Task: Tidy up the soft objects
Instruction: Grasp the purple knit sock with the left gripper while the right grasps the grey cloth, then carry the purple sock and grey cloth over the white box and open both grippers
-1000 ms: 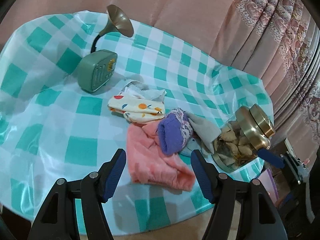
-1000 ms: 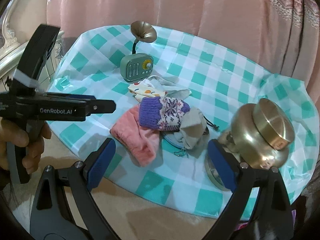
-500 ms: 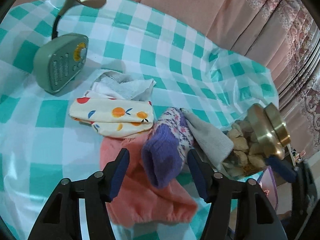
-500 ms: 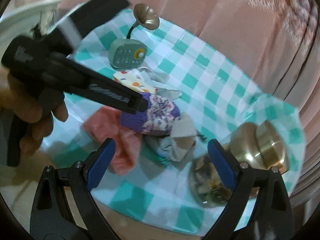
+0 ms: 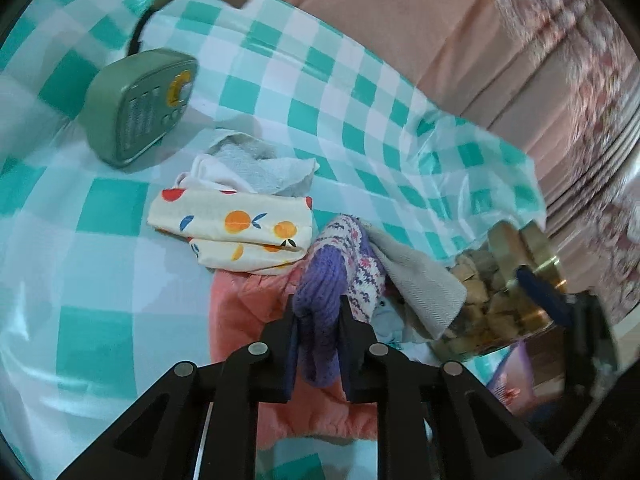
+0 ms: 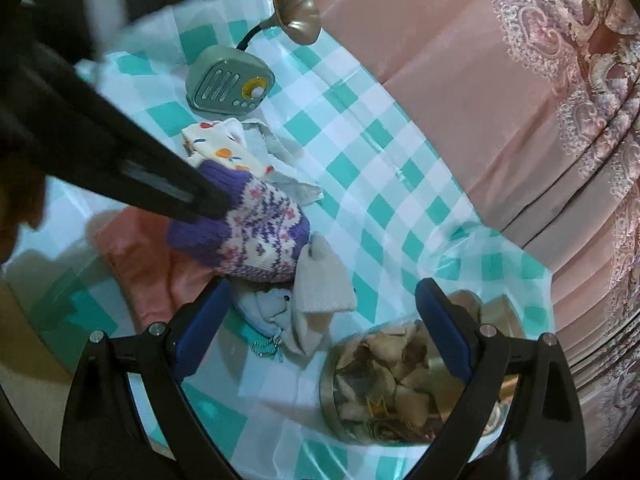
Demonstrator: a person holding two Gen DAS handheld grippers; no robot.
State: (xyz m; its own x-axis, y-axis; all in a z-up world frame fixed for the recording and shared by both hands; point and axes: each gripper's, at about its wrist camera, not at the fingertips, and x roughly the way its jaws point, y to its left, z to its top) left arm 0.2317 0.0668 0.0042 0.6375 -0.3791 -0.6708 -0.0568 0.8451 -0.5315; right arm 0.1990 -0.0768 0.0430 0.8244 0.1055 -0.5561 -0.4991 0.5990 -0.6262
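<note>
My left gripper [image 5: 319, 320] is shut on the cuff of a purple knitted mitten [image 5: 326, 280], which lies on a pink cloth [image 5: 244, 304]. The mitten [image 6: 256, 236] and the left gripper's arm [image 6: 120, 164] also show in the right wrist view. A fruit-print cloth [image 5: 236, 232], a grey-white cloth [image 5: 260, 168] and a beige cloth [image 5: 420, 280] lie around it. My right gripper [image 6: 324, 320] is open and empty, above the beige cloth [image 6: 320, 284] and a pale blue soft toy [image 6: 268, 304].
A glass jar with a gold lid [image 6: 392, 372] lies on its side at the table's near right edge. A green radio with a brass horn [image 5: 140, 104] stands at the back left. The checked tablecloth [image 5: 80, 280] covers a round table. Pink curtains [image 6: 480, 60] hang behind.
My left gripper has moved forward and closed on the purple mitten's cuff. My right gripper has shifted right, closer to the jar, and stays open.
</note>
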